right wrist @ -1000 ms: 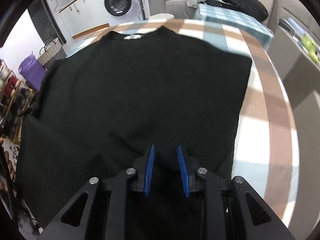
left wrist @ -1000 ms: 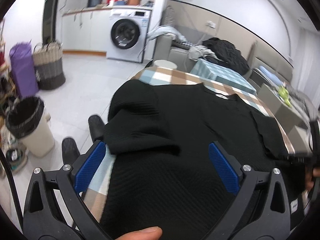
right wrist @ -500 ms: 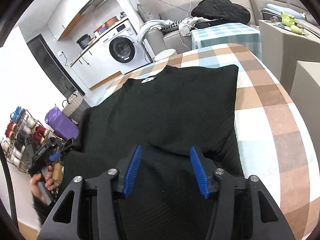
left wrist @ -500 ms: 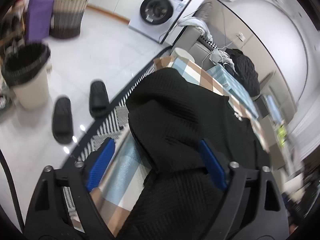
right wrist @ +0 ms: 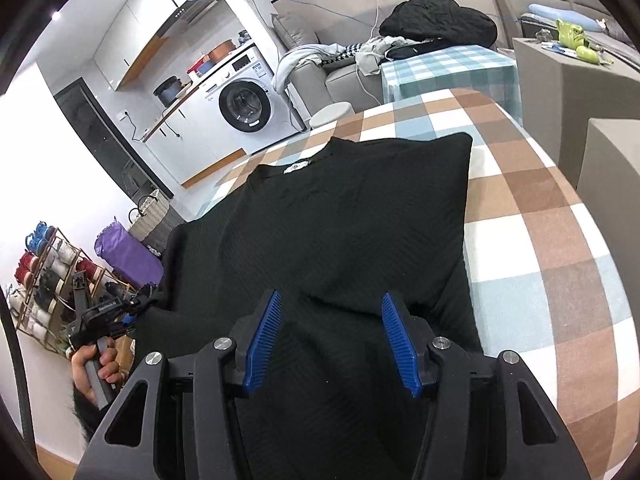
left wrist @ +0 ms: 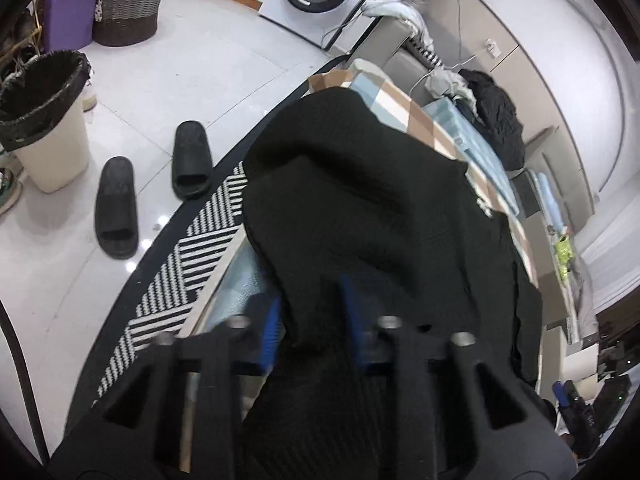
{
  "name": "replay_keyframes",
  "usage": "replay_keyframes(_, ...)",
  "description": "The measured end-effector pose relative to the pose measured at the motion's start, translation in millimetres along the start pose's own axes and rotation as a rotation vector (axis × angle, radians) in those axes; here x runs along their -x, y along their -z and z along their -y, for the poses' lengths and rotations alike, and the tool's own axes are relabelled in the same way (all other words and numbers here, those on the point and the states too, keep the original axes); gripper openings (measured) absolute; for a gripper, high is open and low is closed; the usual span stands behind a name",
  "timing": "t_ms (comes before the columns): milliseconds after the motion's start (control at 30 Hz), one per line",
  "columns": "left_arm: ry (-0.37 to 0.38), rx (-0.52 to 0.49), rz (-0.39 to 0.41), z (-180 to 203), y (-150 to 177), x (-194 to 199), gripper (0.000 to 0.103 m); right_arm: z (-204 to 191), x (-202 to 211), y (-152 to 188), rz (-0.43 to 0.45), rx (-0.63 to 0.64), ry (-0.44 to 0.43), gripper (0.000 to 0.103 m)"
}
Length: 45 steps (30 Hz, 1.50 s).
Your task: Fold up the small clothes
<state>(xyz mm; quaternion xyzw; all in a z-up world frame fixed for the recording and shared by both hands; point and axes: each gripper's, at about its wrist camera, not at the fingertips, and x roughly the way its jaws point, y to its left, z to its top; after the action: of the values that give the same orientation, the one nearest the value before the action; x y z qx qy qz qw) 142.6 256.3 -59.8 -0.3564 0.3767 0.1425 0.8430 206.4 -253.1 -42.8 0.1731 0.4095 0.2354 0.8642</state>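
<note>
A black knit top point(right wrist: 340, 220) lies spread on the checked tablecloth point(right wrist: 540, 240), collar and white label away from me, its right side folded inward. My left gripper point(left wrist: 310, 320) is shut on the top's point(left wrist: 380, 208) left edge, with black cloth bunched between the blue pads at the table's left side. It also shows in the right wrist view point(right wrist: 132, 308), held in a hand. My right gripper point(right wrist: 332, 340) is open just above the top's near hem, nothing between its pads.
The table's left edge drops to a striped rug point(left wrist: 180, 256) and white floor with two black slippers point(left wrist: 116, 208), a bin point(left wrist: 44, 120) and a woven basket point(left wrist: 128, 4). A washing machine point(right wrist: 244, 104), sofa with clothes point(right wrist: 436, 24) and grey boxes point(right wrist: 572, 72) stand beyond.
My left gripper closed from wide open onto the top's left edge. My right gripper let go of the hem, opened and drew back and up.
</note>
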Motion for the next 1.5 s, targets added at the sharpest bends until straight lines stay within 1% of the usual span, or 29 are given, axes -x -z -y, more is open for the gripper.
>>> replay_keyframes(67,-0.007,-0.022,0.047,2,1,7,0.009,0,-2,0,-0.004,0.0,0.005,0.054)
replay_keyframes(100,-0.011,-0.039,0.079,7,0,12,0.007,0,-2,1,-0.003,0.001,0.008,0.054)
replay_keyframes(200,-0.014,-0.068,0.139,18,-3,27,0.006,1,-2,1,0.0,-0.003,0.01,0.054)
replay_keyframes(267,-0.019,-0.094,0.161,28,-9,37,0.005,3,-1,0,0.002,-0.007,0.012,0.054)
replay_keyframes(367,-0.022,-0.159,0.181,56,-22,46,0.005,5,3,0,0.008,-0.013,0.014,0.054)
replay_keyframes(467,0.0,-0.258,0.188,105,-32,47,0.005,9,5,0,0.011,-0.024,0.008,0.054)
replay_keyframes(533,0.028,-0.332,0.171,144,-32,41,0.005,12,7,0,0.015,-0.036,0.007,0.054)
replay_keyframes(600,0.074,-0.414,0.133,181,-21,32,0.005,14,8,0,0.015,-0.036,0.012,0.054)
replay_keyframes(667,0.146,-0.5,0.062,215,-3,18,0.006,15,9,0,0.015,-0.035,0.016,0.054)
replay_keyframes(733,0.126,-0.549,0.004,235,13,6,0.011,16,9,0,0.012,-0.037,0.019,0.054)
replay_keyframes(767,0.115,-0.56,-0.015,239,19,1,0.02,17,9,0,0.011,-0.041,0.021,0.054)
replay_keyframes(800,0.116,-0.562,-0.029,240,23,-1,0.03,18,8,0,0.009,-0.044,0.023,0.054)
replay_keyframes(833,0.123,-0.558,-0.028,239,26,0,0.034,19,8,0,0.007,-0.047,0.026,0.054)
replay_keyframes(900,0.125,-0.547,-0.015,234,29,3,0.047,20,8,0,0.003,-0.049,0.028,0.054)
replay_keyframes(967,0.104,-0.525,0.004,222,30,10,0.052,21,8,0,0.001,-0.052,0.032,0.054)
replay_keyframes(1067,0.071,-0.495,0.025,195,23,16,0.055,20,7,1,-0.005,-0.054,0.029,0.054)
replay_keyframes(1167,0.033,-0.44,0.018,150,11,13,0.055,16,6,1,-0.005,-0.045,0.038,0.054)
replay_keyframes(1233,0.038,-0.406,0.018,128,9,16,0.055,15,6,0,-0.007,-0.041,0.037,0.054)
replay_keyframes(1333,0.019,-0.391,0.037,110,13,24,0.055,14,6,0,-0.008,-0.026,0.053,0.055)
replay_keyframes(1433,0.003,-0.392,0.037,96,20,31,0.055,16,9,-1,-0.003,-0.024,0.069,0.058)
replay_keyframes(1500,-0.015,-0.399,0.042,86,26,39,0.058,16,16,-1,0.003,-0.013,0.085,0.058)
